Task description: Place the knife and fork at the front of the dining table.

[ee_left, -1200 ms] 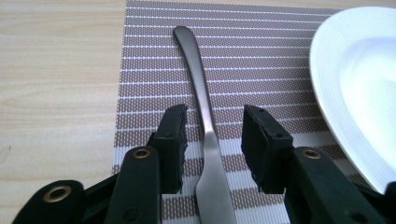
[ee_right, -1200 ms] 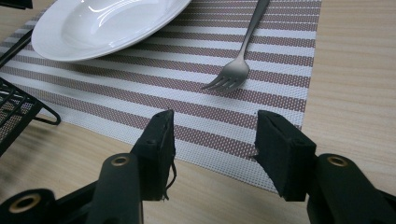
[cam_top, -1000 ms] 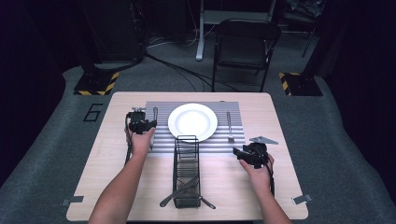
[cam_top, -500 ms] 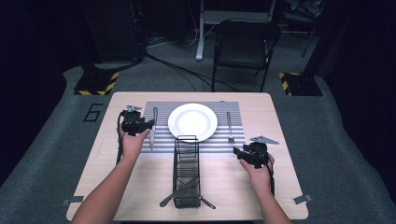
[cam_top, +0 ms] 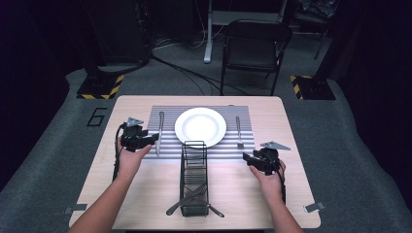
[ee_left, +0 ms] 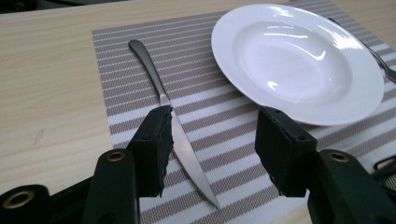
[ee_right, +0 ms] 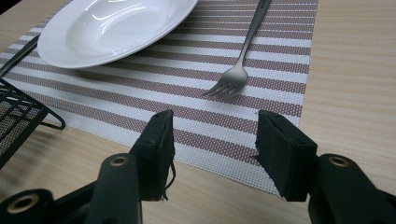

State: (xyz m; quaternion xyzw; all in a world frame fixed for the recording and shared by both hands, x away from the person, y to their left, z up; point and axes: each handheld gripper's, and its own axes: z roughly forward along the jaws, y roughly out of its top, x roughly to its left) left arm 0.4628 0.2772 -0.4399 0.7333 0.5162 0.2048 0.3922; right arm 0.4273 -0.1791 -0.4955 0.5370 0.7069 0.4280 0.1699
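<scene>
- Knife (ee_left: 173,122) lies flat on the placemat (ee_left: 121,74), left of the plate (ee_left: 299,56), blade tip toward the person, handle pointing away.
- Left gripper (ee_left: 212,140): jaws have just been opening, apart and empty, knife just beyond them.
- Right gripper (ee_right: 212,147): open, empty, nearer the fork (ee_right: 243,56).
- Left is the closer hand.

Floor marking: a dark "6" (cam_top: 98,117), as far as can be read, is seen left of the table (cam_top: 272,104)

Your black left gripper (cam_top: 148,141) and right gripper (cam_top: 248,158) show brass-coloured screw rings, grey triangular top plates, trailing black cables; forearms unsleeved.
</scene>
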